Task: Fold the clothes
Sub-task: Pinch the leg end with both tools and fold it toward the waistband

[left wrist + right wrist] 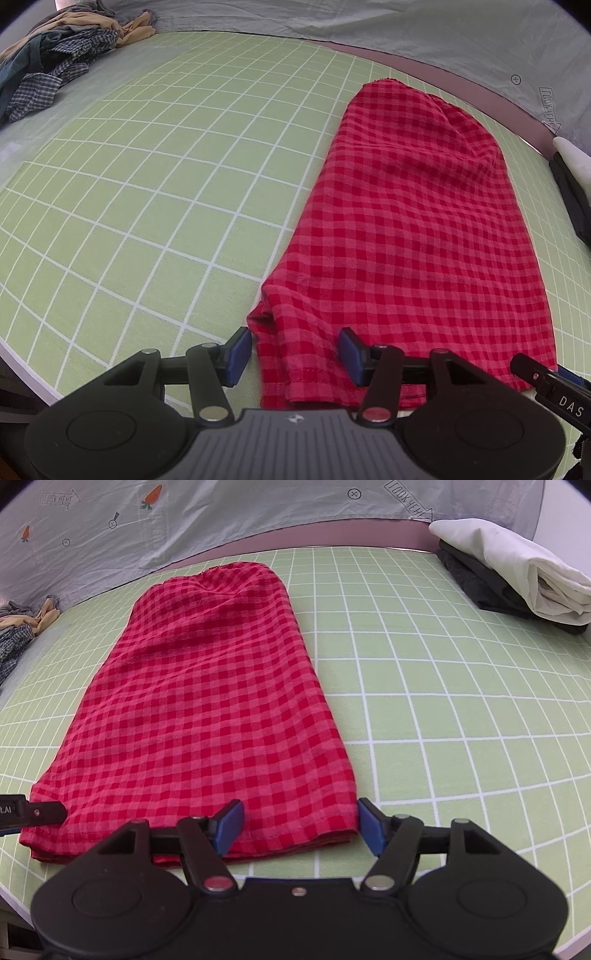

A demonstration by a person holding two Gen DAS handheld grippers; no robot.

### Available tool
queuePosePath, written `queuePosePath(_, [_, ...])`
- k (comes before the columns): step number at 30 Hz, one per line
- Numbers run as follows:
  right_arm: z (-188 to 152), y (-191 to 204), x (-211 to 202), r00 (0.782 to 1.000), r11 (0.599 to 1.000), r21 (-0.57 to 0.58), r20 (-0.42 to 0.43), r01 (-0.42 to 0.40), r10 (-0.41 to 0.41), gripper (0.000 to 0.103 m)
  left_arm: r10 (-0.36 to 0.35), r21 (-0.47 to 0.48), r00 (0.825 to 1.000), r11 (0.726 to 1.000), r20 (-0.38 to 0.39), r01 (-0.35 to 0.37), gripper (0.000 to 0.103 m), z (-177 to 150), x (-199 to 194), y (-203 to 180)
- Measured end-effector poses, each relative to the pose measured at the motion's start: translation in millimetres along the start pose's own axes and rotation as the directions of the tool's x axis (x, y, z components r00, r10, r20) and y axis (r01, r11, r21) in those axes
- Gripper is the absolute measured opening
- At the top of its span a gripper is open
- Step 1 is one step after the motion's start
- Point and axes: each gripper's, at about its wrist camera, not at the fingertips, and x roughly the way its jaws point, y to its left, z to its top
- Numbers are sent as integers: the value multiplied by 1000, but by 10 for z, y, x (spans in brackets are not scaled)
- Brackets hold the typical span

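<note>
Red checked cloth point(207, 709): lies folded in a long strip on the green grid mat point(443, 709).
Left gripper point(295, 356): fingers spread, straddling the cloth's near left corner.
Right gripper point(301, 827): fingers released, straddling its near right corner.
Hidden: layers beneath the cloth.
Cut off: clothes pile point(55, 70) far left; folded stack point(509, 579) far right.

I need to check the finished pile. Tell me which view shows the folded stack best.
The right wrist view: the folded stack sits whole at the mat's far right corner, a white piece on a dark one. The left wrist view catches only a sliver of it at the frame's right edge.
</note>
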Motion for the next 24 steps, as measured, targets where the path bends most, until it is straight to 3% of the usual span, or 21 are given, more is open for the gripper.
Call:
queuePosePath(1, [1, 9, -2, 1000, 1000, -10, -2, -6, 6, 57, -5, 0, 1000, 1000, 0, 5, 51, -6, -3, -2])
queuePosePath(2, [3, 18, -3, 1000, 1000, -21, -3, -12, 12, 51, -12, -3, 1000, 1000, 0, 12, 41, -9, -5, -3])
queuePosePath(4, [5, 36, -6, 1000, 999, -41, -7, -24, 24, 22, -33, -13, 999, 999, -5, 33, 18, -12, -3, 3])
queuePosePath(7, [-1, 60, -18, 999, 996, -79, -11, -40, 40, 10, -69, -37, 997, 997, -22, 68, 9, 0, 10, 17])
queuePosePath(16, [-76, 7, -620, 996, 979, -184, -26, -85, 82, 8, -155, -58, 986, 987, -67, 151, 5, 58, -446, 59])
queuePosePath(20, [1, -72, -935, 992, 983, -138, -4, -123, 124, 8, -170, -33, 985, 985, -36, 169, 5, 105, -764, 0])
queuePosePath(24, [234, -97, -1118, 989, 986, -113, 72, -121, 130, 8, -187, -34, 982, 982, 16, 188, 5, 259, -957, -61])
